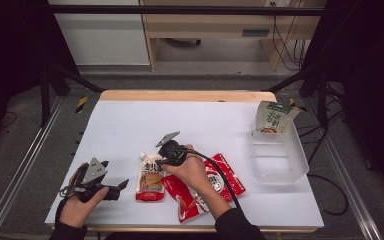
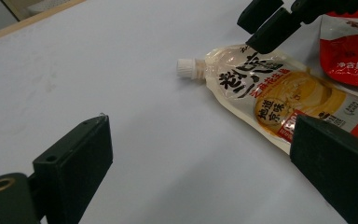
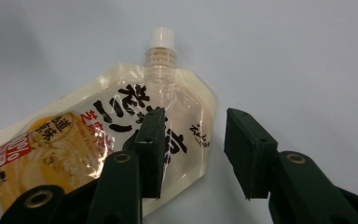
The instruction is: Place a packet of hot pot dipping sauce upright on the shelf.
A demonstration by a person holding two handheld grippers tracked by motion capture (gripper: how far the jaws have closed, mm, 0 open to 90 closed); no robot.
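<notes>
A pale spout pouch [image 1: 150, 179] with a white cap, black lettering and a red bottom lies flat near the table's front, cap pointing away from me. My right gripper [image 1: 159, 161] hovers low over its upper part. In the right gripper view the right gripper [image 3: 196, 135] stands open: one jaw is over the pouch [image 3: 74, 140], the other beside its edge above the bare sheet, and neither pad presses on it. My left gripper [image 1: 122, 185] rests at the front left, open and holding nothing. From the left gripper [image 2: 200, 140] the pouch [image 2: 279, 93] lies ahead, the right gripper [image 2: 279, 18] above it.
Two red packets [image 1: 225, 180] [image 1: 185, 200] lie under my right forearm, right of the pouch. A clear plastic bin [image 1: 280, 160] stands at the right edge, a green-and-white packet [image 1: 272, 117] leaning in its far end. A white sheet [image 1: 130, 120] covers the table.
</notes>
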